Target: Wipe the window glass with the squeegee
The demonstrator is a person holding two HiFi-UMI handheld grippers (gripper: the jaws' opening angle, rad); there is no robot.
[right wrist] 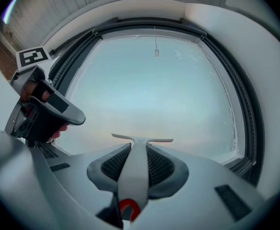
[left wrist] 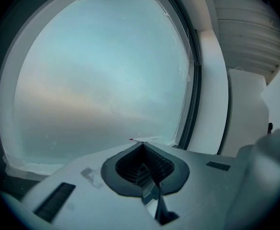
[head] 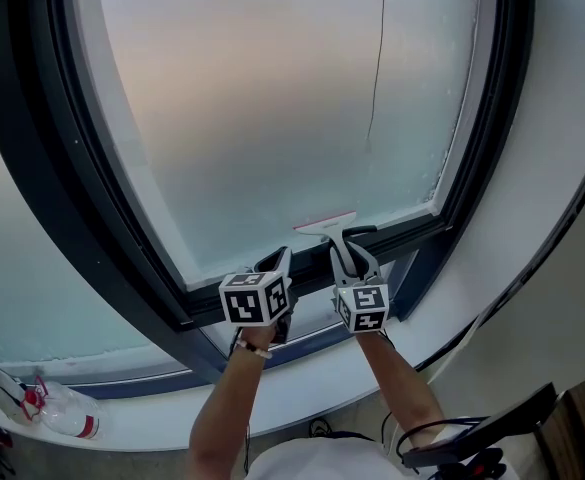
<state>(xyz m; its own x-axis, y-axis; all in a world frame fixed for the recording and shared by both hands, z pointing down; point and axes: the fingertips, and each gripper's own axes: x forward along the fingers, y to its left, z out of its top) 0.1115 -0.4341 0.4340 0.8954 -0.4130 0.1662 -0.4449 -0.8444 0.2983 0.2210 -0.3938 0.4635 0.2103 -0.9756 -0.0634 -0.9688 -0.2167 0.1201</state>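
Observation:
The window glass (head: 282,108) is frosted and sits in a dark frame (head: 122,218). My right gripper (head: 350,244) is shut on the white handle of the squeegee (right wrist: 134,171). The squeegee's blade (head: 324,225) rests against the glass near its bottom edge, a little left of the lower right corner. My left gripper (head: 275,262) is just to the left of it, shut with nothing between its pads (left wrist: 154,166). In the left gripper view the blade's red-tipped end (left wrist: 143,139) peeks over the jaws. The right gripper view shows the left gripper (right wrist: 44,111) at its left.
A white sill (head: 302,393) runs below the frame. A clear bottle with red parts (head: 57,408) lies on it at the far left. A thin cord (head: 377,68) hangs at the glass. A dark object (head: 487,433) sits at the lower right.

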